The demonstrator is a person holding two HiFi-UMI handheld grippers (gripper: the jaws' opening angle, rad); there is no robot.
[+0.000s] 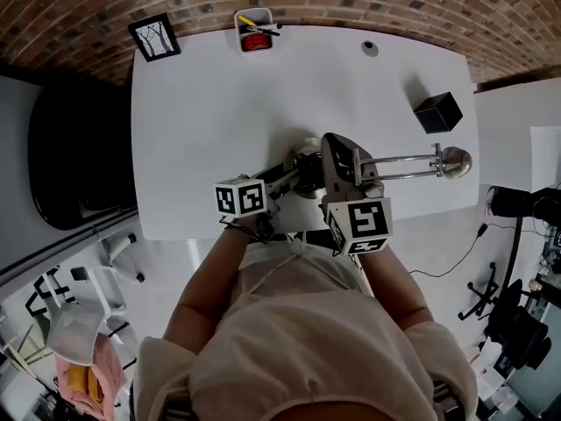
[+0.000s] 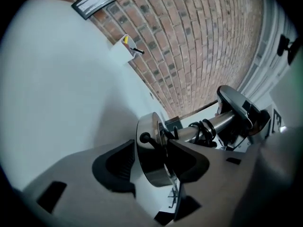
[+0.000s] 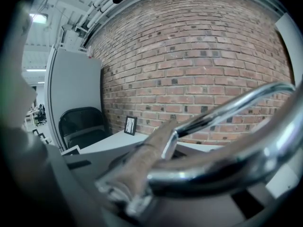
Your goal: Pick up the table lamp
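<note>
The table lamp lies tipped near the front edge of the white table (image 1: 219, 103). Its chrome arms (image 1: 408, 165) reach right to the rounded head (image 1: 454, 160). My right gripper (image 1: 346, 169) is shut on the lamp's arms, and the chrome tubes (image 3: 222, 160) cross close in front of its camera. My left gripper (image 1: 294, 175) is at the lamp's round metal base (image 2: 147, 126). Its jaws stand open (image 2: 151, 148) with the base disc between the pads. A coiled black cord (image 2: 206, 129) wraps the stem behind the base.
At the table's back edge stand a picture frame (image 1: 155, 36) and a white pen holder (image 1: 254, 29). A black box (image 1: 438, 111) sits at the right and a small round object (image 1: 370, 48) behind it. A black chair (image 1: 70, 156) is left of the table.
</note>
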